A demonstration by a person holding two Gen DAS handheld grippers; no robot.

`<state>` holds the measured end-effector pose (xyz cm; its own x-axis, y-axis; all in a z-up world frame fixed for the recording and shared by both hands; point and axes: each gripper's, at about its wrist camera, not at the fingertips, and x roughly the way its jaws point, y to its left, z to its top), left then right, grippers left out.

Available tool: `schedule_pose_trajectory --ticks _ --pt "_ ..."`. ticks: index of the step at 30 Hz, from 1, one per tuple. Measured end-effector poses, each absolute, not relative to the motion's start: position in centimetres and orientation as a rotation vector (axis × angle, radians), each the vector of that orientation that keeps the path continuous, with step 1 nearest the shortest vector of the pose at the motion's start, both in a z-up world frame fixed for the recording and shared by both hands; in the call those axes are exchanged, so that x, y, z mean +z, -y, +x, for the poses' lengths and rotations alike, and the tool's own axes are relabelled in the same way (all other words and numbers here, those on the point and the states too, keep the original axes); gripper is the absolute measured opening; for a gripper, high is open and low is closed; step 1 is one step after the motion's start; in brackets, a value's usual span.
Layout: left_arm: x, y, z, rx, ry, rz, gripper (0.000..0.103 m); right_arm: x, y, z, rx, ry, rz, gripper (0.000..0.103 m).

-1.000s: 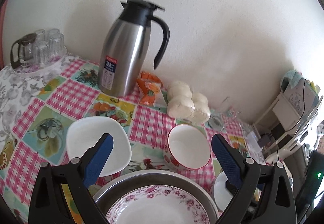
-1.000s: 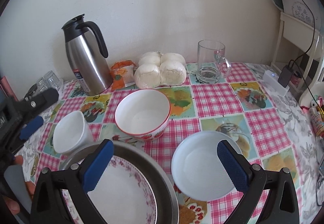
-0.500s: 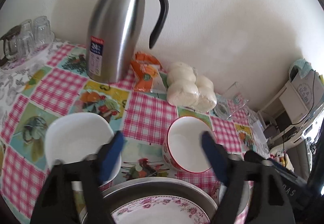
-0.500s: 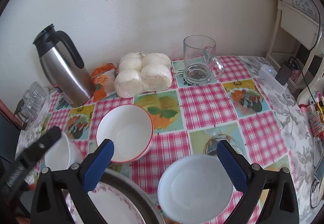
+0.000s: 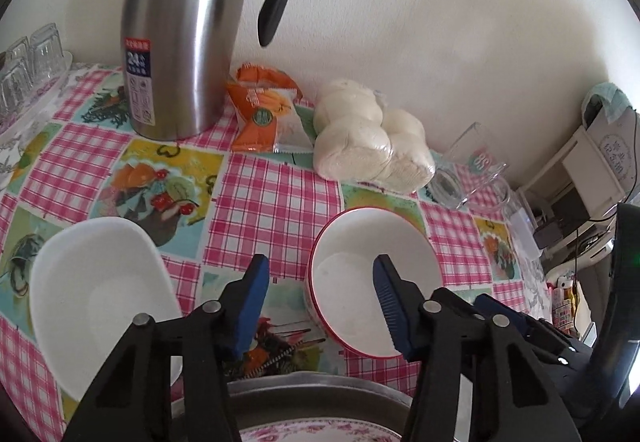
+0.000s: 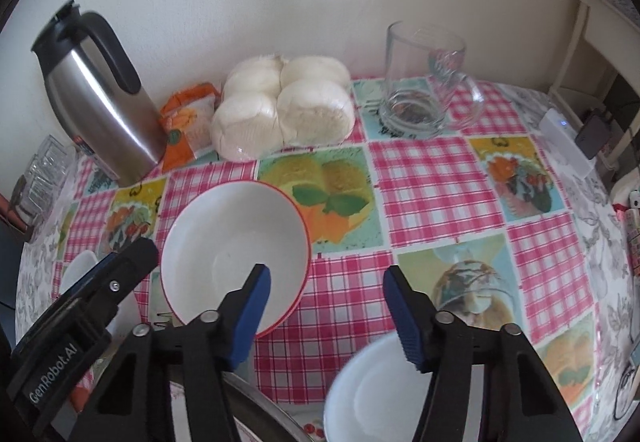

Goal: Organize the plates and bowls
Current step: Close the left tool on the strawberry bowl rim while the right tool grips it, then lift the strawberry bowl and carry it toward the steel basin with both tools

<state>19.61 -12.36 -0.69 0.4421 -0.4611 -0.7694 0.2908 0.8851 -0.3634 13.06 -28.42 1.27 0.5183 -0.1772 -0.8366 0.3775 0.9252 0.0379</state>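
Observation:
A red-rimmed white bowl [image 5: 360, 266] [image 6: 224, 242] stands mid-table. My left gripper [image 5: 320, 306] is open over its left rim, one finger outside, one inside. A white squarish bowl [image 5: 92, 302] lies to its left. A flowered plate [image 5: 316, 436] sits in a metal basin [image 5: 312, 396] at the near edge. My right gripper [image 6: 326, 312] is open and empty above the tablecloth, between the red-rimmed bowl and a plain white bowl [image 6: 372, 394] at the near edge.
A steel thermos jug [image 5: 180, 30] [image 6: 96, 98], an orange snack packet [image 5: 264, 110], wrapped white buns [image 5: 368, 138] [image 6: 284, 106] and a glass mug [image 6: 424, 82] stand along the wall. Small glasses [image 5: 28, 58] sit far left. A white shelf [image 5: 592, 166] is beyond the table's right edge.
Both grippers moved forward and lower over the table. The left gripper's fingers came closer together and now straddle the red-rimmed bowl's rim. The right gripper's fingers also narrowed.

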Motion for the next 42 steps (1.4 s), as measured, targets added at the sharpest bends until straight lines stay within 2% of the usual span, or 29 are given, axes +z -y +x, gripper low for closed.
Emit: schedule_pose_trajectory --ticks 6,15,28,31,33,42 --pt "-1.9 13.0 20.5 -0.480 -1.044 -0.190 0.046 -0.8 28.6 14.4 -0.336 -1.022 0.238 0.041" --pt "-3.5 14.0 21.3 -0.494 -1.092 -0.193 0.042 -2.6 28.8 16.1 -0.323 -1.069 0.224 0.037" --pt "-5.3 14.7 21.9 -0.495 -1.147 -0.172 0.022 -4.8 28.7 17.8 -0.295 -1.102 0.255 0.027" --pt "-5.6 14.6 22.0 -0.498 -1.160 -0.178 0.017 -5.0 28.5 17.8 -0.281 -1.096 0.268 0.019" --pt "-5.7 14.4 22.0 -0.506 -1.161 -0.180 0.016 -5.0 28.3 17.7 -0.269 -1.092 0.272 0.014" --pt "-4.9 14.1 21.5 -0.567 -1.125 -0.237 0.015 -3.5 28.3 16.1 -0.290 -1.023 0.297 0.014"
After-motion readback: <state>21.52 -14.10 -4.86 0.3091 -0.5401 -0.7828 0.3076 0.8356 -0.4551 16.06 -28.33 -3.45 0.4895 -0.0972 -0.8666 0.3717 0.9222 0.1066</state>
